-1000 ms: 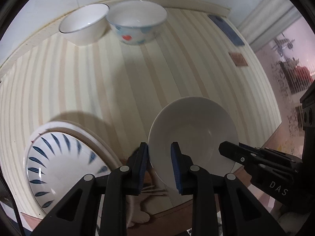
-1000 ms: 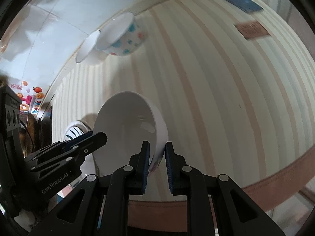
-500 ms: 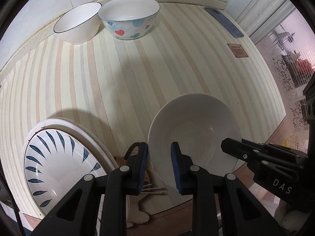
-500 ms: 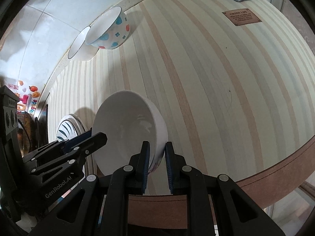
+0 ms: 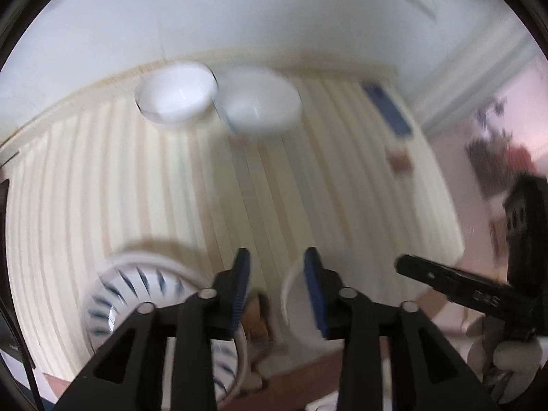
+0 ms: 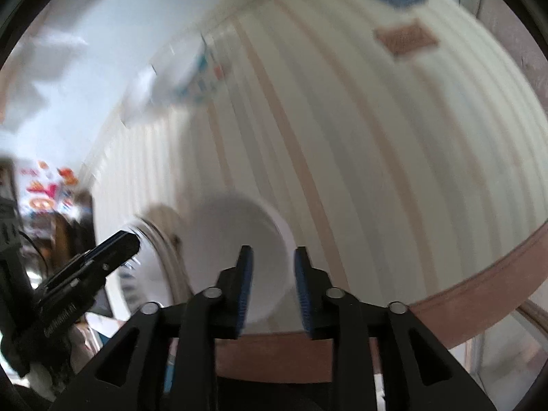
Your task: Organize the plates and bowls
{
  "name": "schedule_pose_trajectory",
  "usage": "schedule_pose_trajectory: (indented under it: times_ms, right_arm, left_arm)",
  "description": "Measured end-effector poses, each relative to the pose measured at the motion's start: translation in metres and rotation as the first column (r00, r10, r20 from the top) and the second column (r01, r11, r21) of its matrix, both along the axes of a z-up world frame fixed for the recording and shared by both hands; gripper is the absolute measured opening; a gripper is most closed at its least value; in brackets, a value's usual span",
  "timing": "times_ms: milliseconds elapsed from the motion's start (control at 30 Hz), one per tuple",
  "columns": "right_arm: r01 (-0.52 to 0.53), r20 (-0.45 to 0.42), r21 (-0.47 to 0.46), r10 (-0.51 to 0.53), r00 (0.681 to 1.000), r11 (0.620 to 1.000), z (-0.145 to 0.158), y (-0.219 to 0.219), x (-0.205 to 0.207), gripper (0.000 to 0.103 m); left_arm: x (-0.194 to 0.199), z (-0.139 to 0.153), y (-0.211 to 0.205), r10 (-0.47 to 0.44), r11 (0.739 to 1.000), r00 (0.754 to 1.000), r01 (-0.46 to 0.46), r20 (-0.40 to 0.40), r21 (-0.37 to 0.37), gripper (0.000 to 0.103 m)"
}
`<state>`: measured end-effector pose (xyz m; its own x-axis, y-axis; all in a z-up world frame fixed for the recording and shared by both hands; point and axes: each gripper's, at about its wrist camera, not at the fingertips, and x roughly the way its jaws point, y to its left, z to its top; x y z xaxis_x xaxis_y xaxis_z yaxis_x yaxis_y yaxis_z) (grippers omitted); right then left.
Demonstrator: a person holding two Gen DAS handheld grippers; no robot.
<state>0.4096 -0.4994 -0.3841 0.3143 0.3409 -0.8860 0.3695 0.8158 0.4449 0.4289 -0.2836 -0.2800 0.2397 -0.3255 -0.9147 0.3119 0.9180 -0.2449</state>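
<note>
Both views are blurred by motion. A plain white bowl (image 6: 236, 250) sits on the striped table near its front edge; it also shows in the left wrist view (image 5: 296, 308). My left gripper (image 5: 275, 289) is open, its jaws apart above the bowl's left rim. My right gripper (image 6: 272, 286) is open, astride the bowl's right rim without pinching it. A white plate with blue leaf marks (image 5: 137, 294) lies to the left of the bowl. Two more bowls stand at the back by the wall: a plain white one (image 5: 176, 97) and a patterned one (image 5: 262, 102).
A blue phone (image 5: 385, 111) and a small brown card (image 5: 399, 161) lie at the far right of the table. The table's brown front edge (image 6: 479, 294) runs just below the grippers. A white wall (image 5: 239, 17) backs the table.
Both grippers have opened and let go of the white bowl, which now rests on the table. Both have pulled back and tilted up, so the far bowls sit lower in view.
</note>
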Motion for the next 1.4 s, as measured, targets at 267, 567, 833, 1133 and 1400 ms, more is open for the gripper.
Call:
schedule_pose_trajectory:
  times_ms: [267, 567, 833, 1133, 1400]
  right_arm:
    - [-0.006, 0.172, -0.053, 0.015, 0.985, 0.999, 0.045, -0.006, 0.111, 0.052]
    - [-0.040, 0.115, -0.037, 0.044, 0.992, 0.999, -0.006, 0.007, 0.216, 0.052]
    - [-0.042, 0.066, -0.049, 0.045, 0.997, 0.998, -0.043, 0.012, 0.245, 0.038]
    - [-0.098, 0.080, -0.127, 0.109, 0.991, 0.987, -0.047, 0.027, 0.255, 0.012]
    - [-0.105, 0.114, -0.126, 0.120, 0.986, 0.986, -0.027, 0.026, 0.235, 0.012]
  left_arm:
    - [0.108, -0.019, 0.001, 0.113, 0.994, 0.993, -0.113, -0.017, 0.009, 0.037]
    - [0.154, -0.064, -0.012, 0.120, 0.992, 0.988, -0.115, -0.094, 0.049, 0.037]
    - [0.166, -0.086, -0.031, 0.101, 0.992, 0.989, -0.092, -0.110, 0.082, 0.036]
    - [0.164, -0.088, -0.033, 0.100, 0.990, 0.992, -0.091, -0.074, 0.110, 0.022]
    - [0.147, -0.072, -0.032, 0.083, 0.993, 0.994, -0.077, -0.064, 0.091, 0.022]
